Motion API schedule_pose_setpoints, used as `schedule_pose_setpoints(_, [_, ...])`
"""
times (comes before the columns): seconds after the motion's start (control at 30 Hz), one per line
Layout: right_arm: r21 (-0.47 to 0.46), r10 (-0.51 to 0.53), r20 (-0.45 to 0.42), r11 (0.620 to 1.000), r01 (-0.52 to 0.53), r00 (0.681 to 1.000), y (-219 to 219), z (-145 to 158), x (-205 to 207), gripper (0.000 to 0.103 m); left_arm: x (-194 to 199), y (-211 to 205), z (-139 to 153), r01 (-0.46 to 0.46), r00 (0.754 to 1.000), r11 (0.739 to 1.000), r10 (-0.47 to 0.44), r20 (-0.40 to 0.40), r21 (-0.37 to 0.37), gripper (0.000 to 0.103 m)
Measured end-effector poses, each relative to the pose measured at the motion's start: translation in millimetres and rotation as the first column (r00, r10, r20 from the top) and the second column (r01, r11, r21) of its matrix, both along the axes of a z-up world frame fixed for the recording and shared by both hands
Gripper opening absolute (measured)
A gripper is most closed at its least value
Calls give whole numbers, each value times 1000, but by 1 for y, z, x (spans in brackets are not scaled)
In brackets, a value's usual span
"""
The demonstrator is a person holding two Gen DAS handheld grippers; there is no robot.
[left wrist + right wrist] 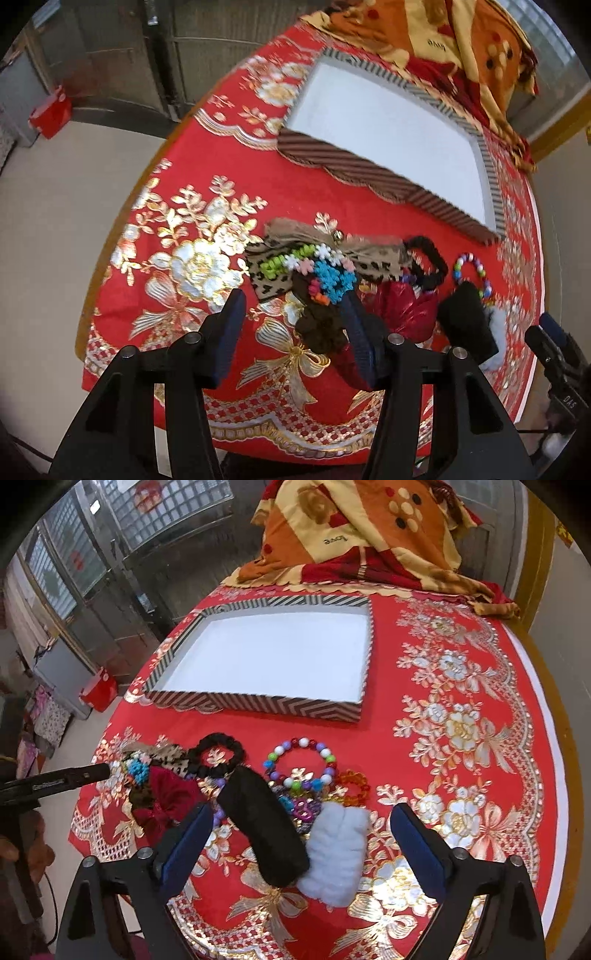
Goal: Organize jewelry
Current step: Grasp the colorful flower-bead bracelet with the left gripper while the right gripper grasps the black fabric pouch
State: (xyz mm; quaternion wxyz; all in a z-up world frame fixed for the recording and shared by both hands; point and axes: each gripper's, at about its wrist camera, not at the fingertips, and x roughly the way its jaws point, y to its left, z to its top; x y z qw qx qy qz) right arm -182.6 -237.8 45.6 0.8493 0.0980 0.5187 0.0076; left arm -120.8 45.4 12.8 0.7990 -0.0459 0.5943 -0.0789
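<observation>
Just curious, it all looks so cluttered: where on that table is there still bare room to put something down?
The striped box is empty inside. The red cloth right of the box and right of the white fluffy piece is bare too. It is crowded below the box: the beaded bracelet, black ring and black fuzzy piece lie close together.

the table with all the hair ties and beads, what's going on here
A person holds a tool in each hand above a heap of jewelry and hair accessories on a red tablecloth. The left tool hovers open over the leopard-print bow and colourful flower strand. The right tool is open around a black fuzzy piece and a white fluffy one. The striped box is still empty.
</observation>
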Motion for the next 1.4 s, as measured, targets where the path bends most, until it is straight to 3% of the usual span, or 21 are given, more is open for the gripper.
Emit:
schedule_pose_setpoints(0.47, [16, -14, -32, 1000, 15, 999, -2, -9, 0, 85, 30, -24, -30, 7, 1000, 999, -7, -19, 43, 52])
schedule_pose_setpoints(0.63, [39, 34, -62, 999, -32, 998, 6, -18, 0, 64, 37, -28, -39, 5, 999, 1000, -5, -39, 6, 28])
schedule_pose_setpoints(0.73, [50, 74, -69, 996, -71, 995, 14, -23, 2, 60, 39, -28, -37, 17, 999, 1000, -17, -28, 8, 17])
schedule_pose_setpoints(0.9, [1, 156, -76, 988, -157, 985, 32, -38, 15, 51, 38, -17, -32, 19, 1000, 1000, -20, -22, -21, 12])
schedule_pose_setpoints(1.13, [14, 195, -93, 981, -195, 976, 35, -58, 23, 18, 31, 11, -11, -15, 999, 997, 12, -32, -81, 11])
schedule_pose_setpoints(1.4, [81, 216, -38, 974, -213, 976, 33, -36, 12, 8, 26, 22, 29, -38, 999, 993, 41, 27, -113, 11])
